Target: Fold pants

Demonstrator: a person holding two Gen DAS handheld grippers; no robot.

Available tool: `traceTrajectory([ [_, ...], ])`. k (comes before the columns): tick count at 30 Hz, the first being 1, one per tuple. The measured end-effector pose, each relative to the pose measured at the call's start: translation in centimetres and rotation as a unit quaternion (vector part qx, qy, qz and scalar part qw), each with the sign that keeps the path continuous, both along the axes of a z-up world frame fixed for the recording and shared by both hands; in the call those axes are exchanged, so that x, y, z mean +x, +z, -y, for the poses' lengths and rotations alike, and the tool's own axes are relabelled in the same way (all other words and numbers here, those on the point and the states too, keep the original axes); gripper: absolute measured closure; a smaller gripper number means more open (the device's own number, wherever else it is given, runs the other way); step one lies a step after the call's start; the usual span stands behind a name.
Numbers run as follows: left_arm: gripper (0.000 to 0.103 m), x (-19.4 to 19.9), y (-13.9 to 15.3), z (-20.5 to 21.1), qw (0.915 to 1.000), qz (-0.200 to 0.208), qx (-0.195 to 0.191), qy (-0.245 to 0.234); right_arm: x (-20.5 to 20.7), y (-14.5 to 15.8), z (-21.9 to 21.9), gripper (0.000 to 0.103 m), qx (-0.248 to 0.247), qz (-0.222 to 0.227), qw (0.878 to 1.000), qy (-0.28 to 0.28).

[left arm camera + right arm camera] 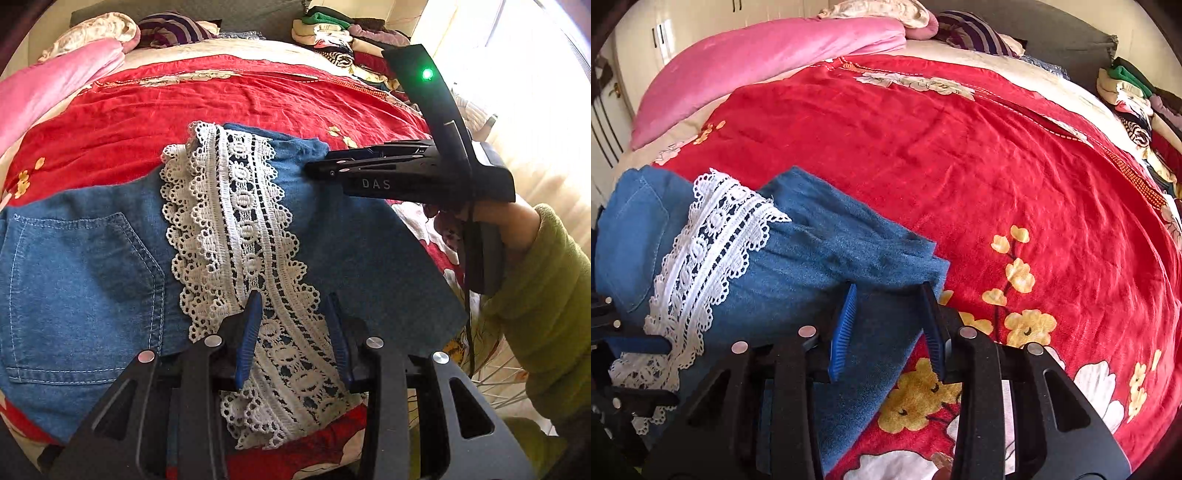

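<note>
Blue denim pants [85, 266] with a white lace hem band [236, 221] lie folded on a red floral bedspread [229, 99]. My left gripper [293, 299] is open just above the lace band, its blue-padded fingers on either side of it. My right gripper [888, 290] is open over the folded denim edge [849, 251]; it also shows in the left wrist view [314, 170], tips touching the far right part of the pants. The lace [713, 236] and a back pocket [635, 229] show in the right wrist view.
A pink quilt [757, 70] and striped pillow [173, 29] lie at the head of the bed. A pile of folded clothes [343, 40] sits at the far right corner. A bright curtained window [524, 92] is to the right. White cupboards [635, 48] stand on the left.
</note>
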State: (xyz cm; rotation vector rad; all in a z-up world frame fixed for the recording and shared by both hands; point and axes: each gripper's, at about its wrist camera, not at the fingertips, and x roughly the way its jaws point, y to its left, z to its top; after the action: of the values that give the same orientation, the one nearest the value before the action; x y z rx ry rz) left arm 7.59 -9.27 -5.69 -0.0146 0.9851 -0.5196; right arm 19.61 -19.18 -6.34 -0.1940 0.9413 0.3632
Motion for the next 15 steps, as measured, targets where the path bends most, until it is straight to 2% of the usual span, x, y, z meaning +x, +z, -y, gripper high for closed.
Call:
traceTrajectory([
  [3,0.068,-0.2,0.1,-0.1,1.0000,0.001,-0.003,0.000,-0.3,0.3,0.1,0.074,0.002,0.002,1.000,-0.003],
  [4,0.065,-0.2,0.2,-0.2,1.0000,0.002,-0.006,-0.001,-0.5,0.6,0.2,0.070,0.006,0.005,1.000,-0.007],
  [5,0.063,-0.2,0.2,-0.1,1.0000,0.001,-0.008,-0.003,-0.4,1.1,0.2,0.060,0.010,0.010,1.000,-0.011],
  [6,0.057,-0.3,0.3,-0.1,0.9999,0.001,-0.011,-0.005,-0.8,1.9,0.6,0.058,0.018,0.020,1.000,-0.017],
  [10,0.056,-0.8,0.7,-0.2,0.9999,0.008,-0.005,-0.006,-4.0,4.1,1.3,0.058,0.058,0.043,0.997,-0.003],
  [15,0.056,-1.2,1.1,-0.6,0.9999,0.012,-0.001,-0.005,-8.8,4.8,1.2,0.060,0.060,0.045,0.997,0.028],
])
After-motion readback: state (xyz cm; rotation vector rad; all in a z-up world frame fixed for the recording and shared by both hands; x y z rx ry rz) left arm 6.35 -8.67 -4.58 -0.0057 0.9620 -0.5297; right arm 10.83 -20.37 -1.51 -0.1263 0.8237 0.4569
